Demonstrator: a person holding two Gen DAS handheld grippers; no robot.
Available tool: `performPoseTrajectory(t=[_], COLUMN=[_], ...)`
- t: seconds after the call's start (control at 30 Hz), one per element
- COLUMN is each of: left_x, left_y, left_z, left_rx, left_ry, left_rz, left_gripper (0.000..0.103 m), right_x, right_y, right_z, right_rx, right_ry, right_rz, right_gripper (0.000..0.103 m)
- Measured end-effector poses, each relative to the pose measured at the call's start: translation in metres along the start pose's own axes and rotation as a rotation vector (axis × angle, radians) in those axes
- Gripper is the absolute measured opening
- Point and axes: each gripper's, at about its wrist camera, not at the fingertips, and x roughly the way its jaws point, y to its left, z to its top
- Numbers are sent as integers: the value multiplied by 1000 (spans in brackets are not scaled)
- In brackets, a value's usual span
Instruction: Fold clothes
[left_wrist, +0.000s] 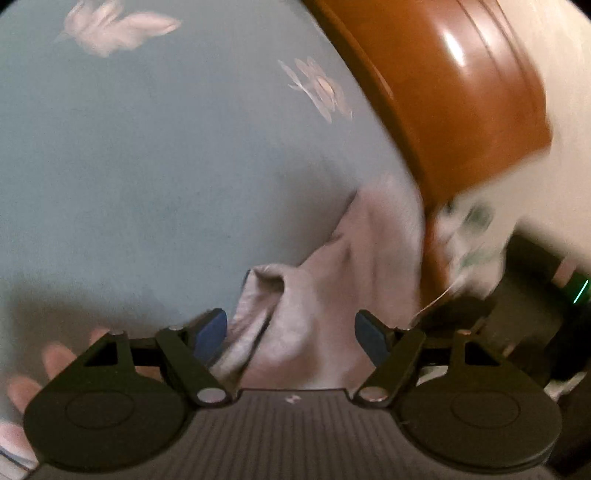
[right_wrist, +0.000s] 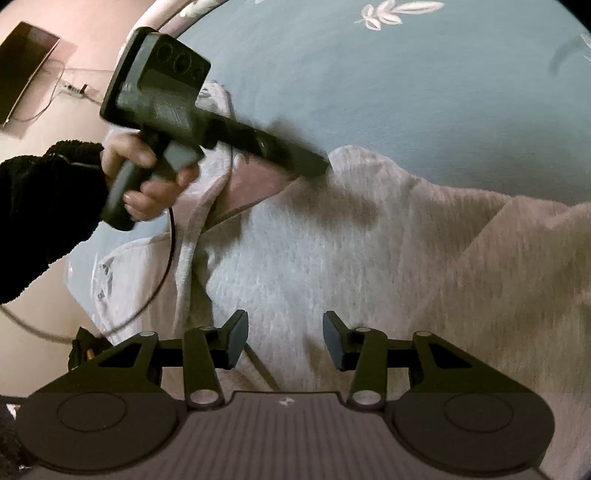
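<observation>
A pale grey-pink sweatshirt lies spread on a light blue bedsheet printed with flowers. My right gripper hovers over its middle, jaws apart, fabric below them and nothing pinched. In the same view my left gripper reaches the garment's raised far edge, its tip blurred. In the left wrist view that gripper is open wide, and a rumpled fold of the sweatshirt lies between the blue pads without being squeezed.
An orange-brown wooden bed board runs along the sheet's right edge. A hand in a black fleece sleeve holds the left gripper, with a cable looping below. A dark flat device and a power strip lie on the floor.
</observation>
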Motion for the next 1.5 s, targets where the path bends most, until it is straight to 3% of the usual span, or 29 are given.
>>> performPoseTrajectory(t=[0.2,0.3,0.4,0.47,0.6,0.77,0.8,0.87,1.03,1.13,1.23,1.33,1.37,1.5], left_x=[-26,-33,-32,-24,-6,-10,-12,-13,-6,-8,-3,-3,-4,-9], left_y=[-22,-40,-40,-35,-19,-5,-5,-2,3,-1,-4,-7,-7,-10], left_z=[-13,-19,-34,-44,-59,-68,-68,-67,-59,-57,-56,-53,-51,-49], left_rx=[27,9,-56,-99,-205,-305,-308,-322,-345,-321,-268,-234,-224,-193], left_ry=[-81,-116,-126,-122,-146,-237,-246,-247,-254,-235,-154,-118,-105,-60], left_rz=[116,65,-77,-108,-65,-34,-16,14,67,82,117,149,168,240], left_gripper=[75,76,77,77,76,76,76,77,77,77,76,74,69,68], right_x=[-27,-26,-7,10,39,54,52,46,22,26,24,13,12,8], right_y=[-24,-40,-61,-73,-91,-108,-109,-109,-87,-78,-87,-96,-97,-92], right_z=[38,73,105,120,133,138,138,136,123,113,117,119,119,113], right_rx=[-35,-135,-226,-243,-239,-135,-128,-130,-222,-260,-145,-94,-83,-110], right_ry=[-127,-145,-67,23,175,239,228,201,103,71,61,17,11,21], right_rz=[-38,-63,-42,36,123,274,271,247,134,-1,52,35,36,17], right_gripper=[48,40,37,37,37,36,33,13,10,15,19,34,34,35])
